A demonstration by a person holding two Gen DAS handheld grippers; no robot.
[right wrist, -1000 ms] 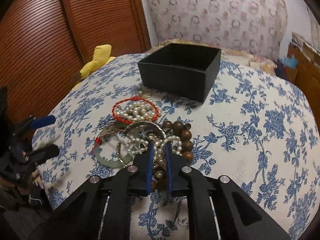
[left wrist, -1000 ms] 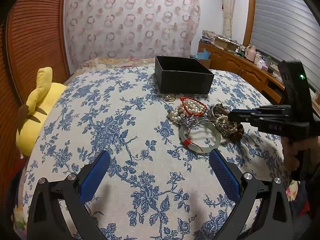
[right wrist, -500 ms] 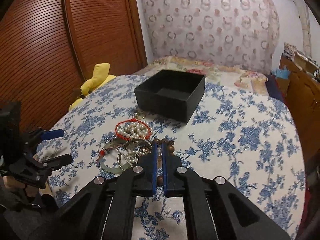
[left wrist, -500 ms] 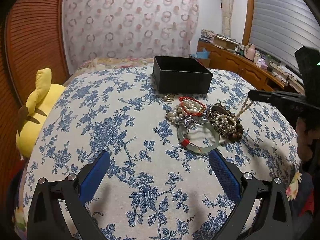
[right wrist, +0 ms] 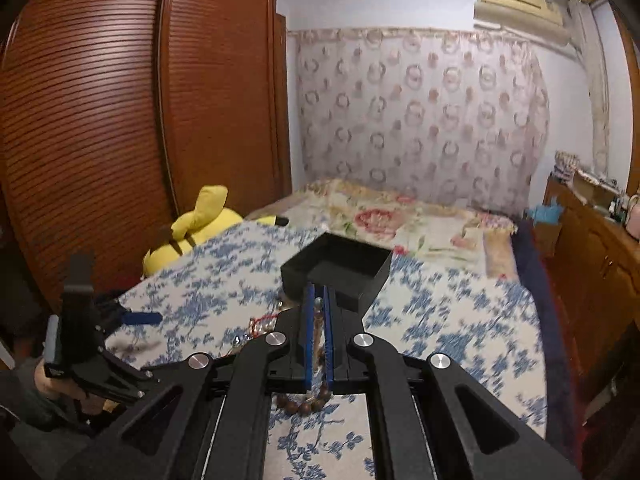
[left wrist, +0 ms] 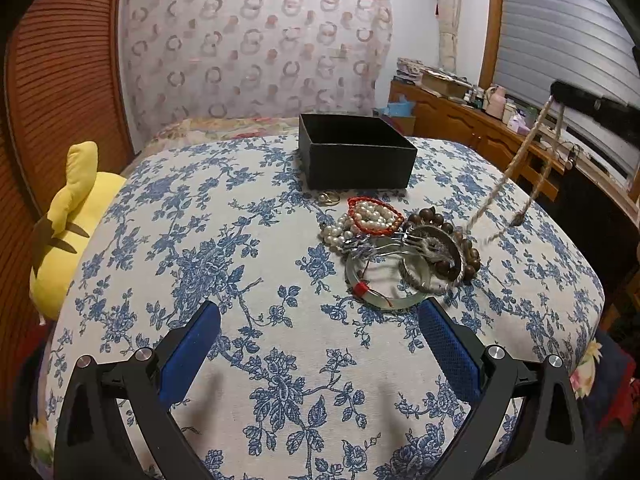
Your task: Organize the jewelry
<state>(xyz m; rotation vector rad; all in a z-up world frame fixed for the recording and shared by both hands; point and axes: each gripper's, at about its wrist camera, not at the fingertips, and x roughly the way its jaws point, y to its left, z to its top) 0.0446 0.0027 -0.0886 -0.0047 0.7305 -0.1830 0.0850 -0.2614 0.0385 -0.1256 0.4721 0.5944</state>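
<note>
A pile of jewelry (left wrist: 400,240) lies on the blue-flowered cloth: pearls in a red cord, a jade bangle (left wrist: 384,284), brown wooden beads, metal bangles. An open black box (left wrist: 354,156) stands behind it and also shows in the right wrist view (right wrist: 338,274). My right gripper (right wrist: 317,300) is shut on a pale bead necklace (left wrist: 516,168), lifted high at the right; its lower end still trails on the pile. My left gripper (left wrist: 318,336) is open and empty, low in front of the pile.
A yellow plush toy (left wrist: 68,216) lies at the left edge of the cloth. A wooden wardrobe (right wrist: 120,120) stands on the left. A wooden sideboard (left wrist: 480,128) with clutter runs along the right. A floral bed (right wrist: 400,220) lies behind the box.
My right gripper closed on the pale necklace in the pile and rose up and to the right, pulling the strand taut. My left gripper has stayed still.
</note>
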